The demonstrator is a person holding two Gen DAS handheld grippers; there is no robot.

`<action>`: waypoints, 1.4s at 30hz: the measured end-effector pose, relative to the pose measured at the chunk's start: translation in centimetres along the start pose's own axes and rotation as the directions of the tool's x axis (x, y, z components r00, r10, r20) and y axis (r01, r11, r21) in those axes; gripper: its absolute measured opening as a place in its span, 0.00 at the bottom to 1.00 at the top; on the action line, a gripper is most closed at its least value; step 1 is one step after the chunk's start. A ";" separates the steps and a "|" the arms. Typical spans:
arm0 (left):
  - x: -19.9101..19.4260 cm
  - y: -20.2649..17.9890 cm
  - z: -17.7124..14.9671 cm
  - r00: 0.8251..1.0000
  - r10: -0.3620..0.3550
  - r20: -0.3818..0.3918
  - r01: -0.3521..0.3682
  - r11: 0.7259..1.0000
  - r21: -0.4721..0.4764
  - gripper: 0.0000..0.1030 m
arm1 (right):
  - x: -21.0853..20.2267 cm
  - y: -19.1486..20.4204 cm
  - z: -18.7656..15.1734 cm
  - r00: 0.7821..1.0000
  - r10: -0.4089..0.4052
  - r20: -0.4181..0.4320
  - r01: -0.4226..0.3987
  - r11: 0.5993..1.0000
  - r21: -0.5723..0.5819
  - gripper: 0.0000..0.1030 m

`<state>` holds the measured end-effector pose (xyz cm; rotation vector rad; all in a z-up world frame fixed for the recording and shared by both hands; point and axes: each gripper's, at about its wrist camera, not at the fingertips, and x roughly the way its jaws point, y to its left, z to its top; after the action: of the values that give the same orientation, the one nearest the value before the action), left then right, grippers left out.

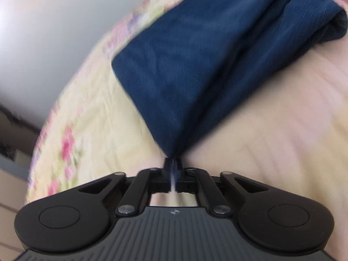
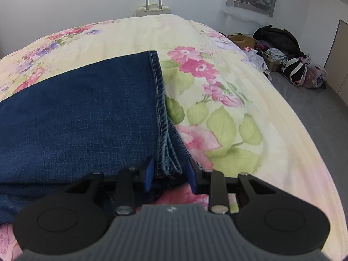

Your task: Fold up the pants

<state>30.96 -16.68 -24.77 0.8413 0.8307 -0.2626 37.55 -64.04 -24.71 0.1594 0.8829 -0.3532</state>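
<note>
Denim jeans lay on the floral bedspread. The left gripper was clenched on a pinched point of cloth, which could slip free. The right gripper, jaws released around the hems, might catch only one layer.

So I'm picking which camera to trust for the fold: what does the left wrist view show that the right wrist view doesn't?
Only the left wrist view shows the left gripper pinched shut on a corner of the jeans, with the cloth pulled up off the bedspread and blurred by motion. Only the right wrist view shows the right gripper open around the stitched hem, a suitcase by the wall, and a pile of bags on the floor. Both show the same blue jeans on the floral bedspread.
</note>
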 end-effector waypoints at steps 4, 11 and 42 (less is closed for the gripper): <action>-1.5 3.3 -1.4 0.997 -0.072 0.001 0.072 0.994 -0.080 0.02 | -0.4 0.3 0.3 1.000 -0.024 -0.018 0.024 0.999 -0.021 0.27; -3.1 11.1 1.2 0.975 -0.168 0.147 0.216 0.880 -0.424 0.09 | -5.1 0.5 1.2 0.993 -0.037 0.108 0.041 0.998 -0.039 0.29; 3.0 12.6 6.9 0.932 -0.251 0.263 0.349 0.817 -0.458 0.06 | -1.1 3.9 3.4 0.987 0.035 0.155 -0.022 0.996 -0.086 0.26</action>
<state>43.14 -13.22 -17.41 0.1858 0.7989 -0.3815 40.78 -61.12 -21.76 0.0653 0.7383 -0.2972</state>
